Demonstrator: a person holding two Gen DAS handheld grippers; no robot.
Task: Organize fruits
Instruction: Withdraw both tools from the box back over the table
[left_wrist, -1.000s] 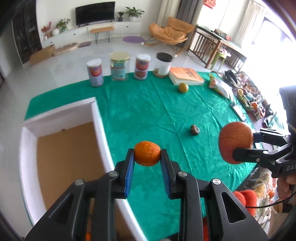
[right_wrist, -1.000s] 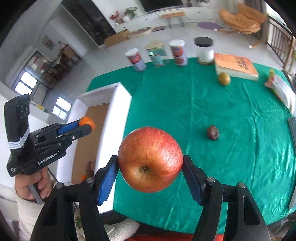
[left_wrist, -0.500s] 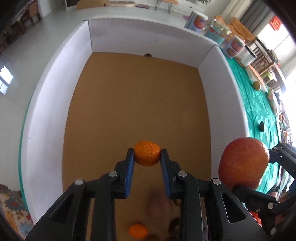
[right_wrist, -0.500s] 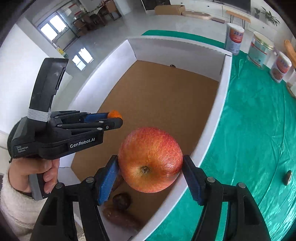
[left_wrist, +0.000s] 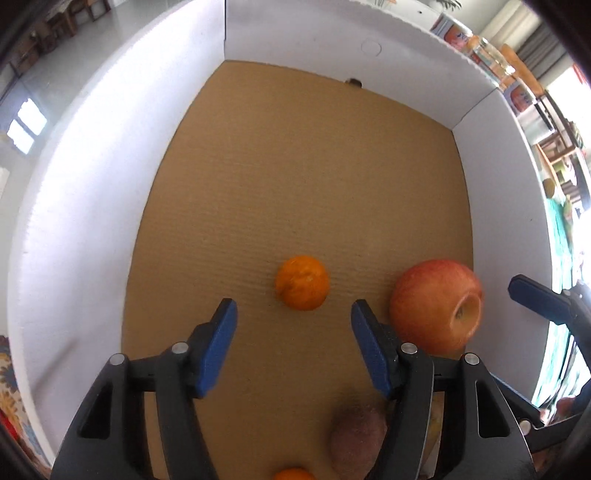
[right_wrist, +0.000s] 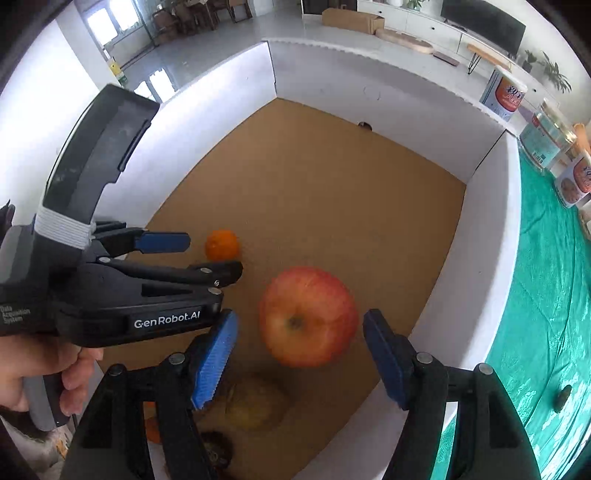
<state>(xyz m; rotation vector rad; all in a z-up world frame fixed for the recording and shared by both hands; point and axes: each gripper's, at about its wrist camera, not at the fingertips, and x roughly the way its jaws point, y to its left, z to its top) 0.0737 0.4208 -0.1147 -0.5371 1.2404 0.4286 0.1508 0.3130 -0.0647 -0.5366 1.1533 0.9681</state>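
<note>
Inside the white-walled box (left_wrist: 92, 192), the left gripper (left_wrist: 291, 325) is hanging open-jawed just short of a free tangerine (left_wrist: 302, 282), while the apple (right_wrist: 308, 316), its stem dimple facing the right camera, is sitting loose between the right gripper (right_wrist: 299, 350)'s spread pads.

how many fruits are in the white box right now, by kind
mandarins: 2 (the second is half hidden at the near end)
apple: 1
brown fruits: 2 (one pale, one dark)
total: 5
</note>
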